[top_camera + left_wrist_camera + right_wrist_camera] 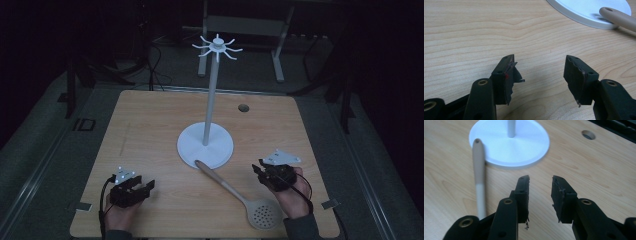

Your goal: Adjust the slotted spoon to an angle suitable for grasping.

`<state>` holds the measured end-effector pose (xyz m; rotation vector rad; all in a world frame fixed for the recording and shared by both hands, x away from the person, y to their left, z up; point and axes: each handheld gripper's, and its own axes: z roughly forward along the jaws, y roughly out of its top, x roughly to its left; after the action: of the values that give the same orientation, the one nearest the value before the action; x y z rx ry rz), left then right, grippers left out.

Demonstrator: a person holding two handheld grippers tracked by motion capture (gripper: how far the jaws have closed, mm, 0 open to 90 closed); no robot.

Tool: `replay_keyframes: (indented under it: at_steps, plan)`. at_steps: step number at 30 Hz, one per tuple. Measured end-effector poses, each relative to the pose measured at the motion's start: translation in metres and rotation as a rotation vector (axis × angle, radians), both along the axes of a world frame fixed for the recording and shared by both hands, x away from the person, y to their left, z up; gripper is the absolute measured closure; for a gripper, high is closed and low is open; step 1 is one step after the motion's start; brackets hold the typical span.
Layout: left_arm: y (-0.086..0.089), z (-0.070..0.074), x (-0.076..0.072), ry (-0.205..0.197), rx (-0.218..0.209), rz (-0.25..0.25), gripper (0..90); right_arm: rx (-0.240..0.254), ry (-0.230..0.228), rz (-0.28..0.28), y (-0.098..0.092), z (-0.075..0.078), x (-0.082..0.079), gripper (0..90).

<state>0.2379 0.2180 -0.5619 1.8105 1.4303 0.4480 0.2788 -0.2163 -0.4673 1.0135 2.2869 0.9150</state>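
On wood-grain table (150, 125): round white stand base (205, 145) w/ beige perforated spoon (240, 196); both grippers' jaws apart, empty

We see a pale wooden table (150, 125) with wavy brown grain, a plain white metal stand (205, 145) with hooked top, a beige perforated plastic spoon (240, 197), and two black grippers (540, 75) (540, 195) with brass-coloured rivets.

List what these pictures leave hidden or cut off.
- Spoon bowl: cut off in both claw views, by the right edge in the left one; the right claw covers its lower handle.
- Stand hooks: beyond the top edge in both claw views.
- Room behind the table: too dark in the high view.
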Motion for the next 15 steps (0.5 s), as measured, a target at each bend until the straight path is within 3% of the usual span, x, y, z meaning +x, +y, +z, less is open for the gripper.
replay_keyframes:
  at_steps: [7, 15]
  plan:
    - [0.001, 0.001, 0.000, -0.009, -0.010, -0.001, 42.7, -0.046, 0.035, 0.056, 0.022, 0.000, 0.007, 64.7]
    - [0.000, 0.001, 0.000, -0.011, -0.015, 0.002, 42.7, -0.071, 0.112, 0.114, 0.046, -0.004, 0.020, 64.2]
